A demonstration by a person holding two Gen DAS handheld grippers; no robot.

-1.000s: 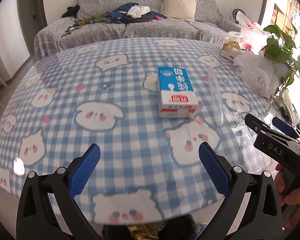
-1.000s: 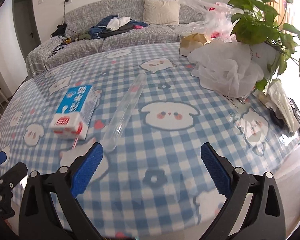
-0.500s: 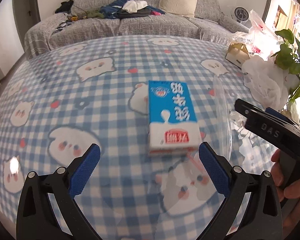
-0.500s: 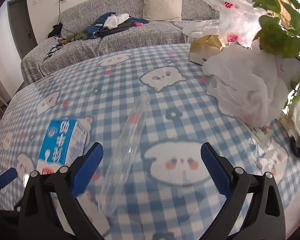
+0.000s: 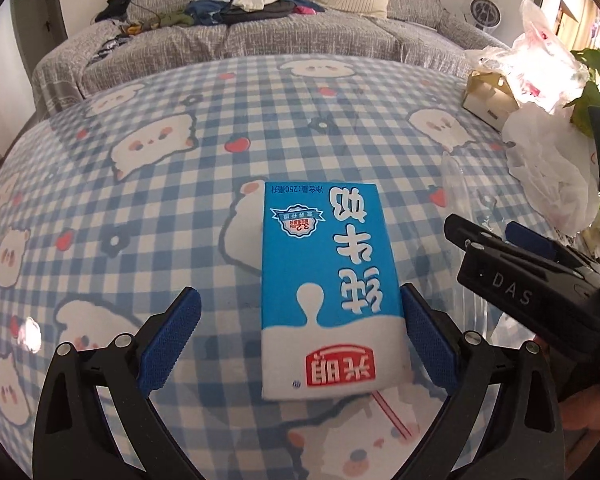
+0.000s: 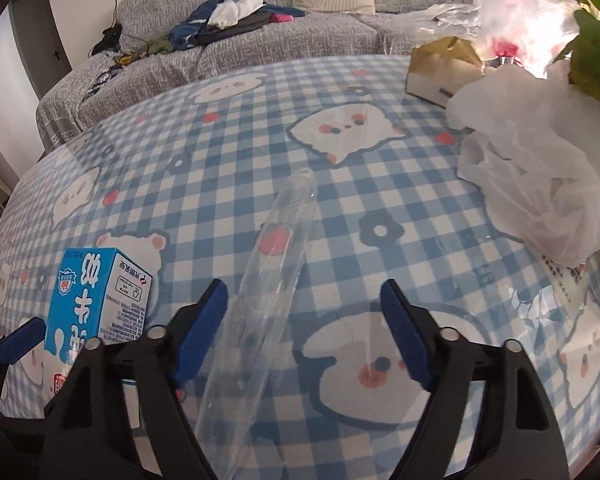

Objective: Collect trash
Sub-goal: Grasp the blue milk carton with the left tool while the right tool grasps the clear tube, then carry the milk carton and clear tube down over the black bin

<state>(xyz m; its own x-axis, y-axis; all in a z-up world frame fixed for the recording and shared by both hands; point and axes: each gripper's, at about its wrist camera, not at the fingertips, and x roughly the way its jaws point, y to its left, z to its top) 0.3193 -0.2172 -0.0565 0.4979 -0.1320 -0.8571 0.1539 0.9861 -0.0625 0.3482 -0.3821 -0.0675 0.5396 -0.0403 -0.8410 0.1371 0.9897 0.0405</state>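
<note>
A blue and white milk carton (image 5: 328,280) lies flat on the checked tablecloth, a pink straw (image 5: 392,412) sticking out at its near end. My left gripper (image 5: 300,342) is open around the carton's near end, with the right pad close beside it. A long clear plastic tube (image 6: 276,272) lies to the carton's right. My right gripper (image 6: 304,334) straddles the tube with its jaws closing; the tube sits near the left pad and neither pad presses on it. The carton (image 6: 96,300) also shows in the right wrist view, and the right gripper (image 5: 496,236) in the left wrist view.
The round table (image 5: 140,208) has a blue checked cloth under a clear cover. At its far right are a crumpled white plastic bag (image 6: 540,184), a cardboard box (image 6: 440,72), a clear bag with red print (image 6: 508,8) and a leafy plant (image 6: 592,60). A grey sofa (image 5: 300,32) stands behind.
Both grippers have come forward and down to the table. The carton now lies between the left fingers and the clear tube between the right fingers. The right jaws have narrowed.
</note>
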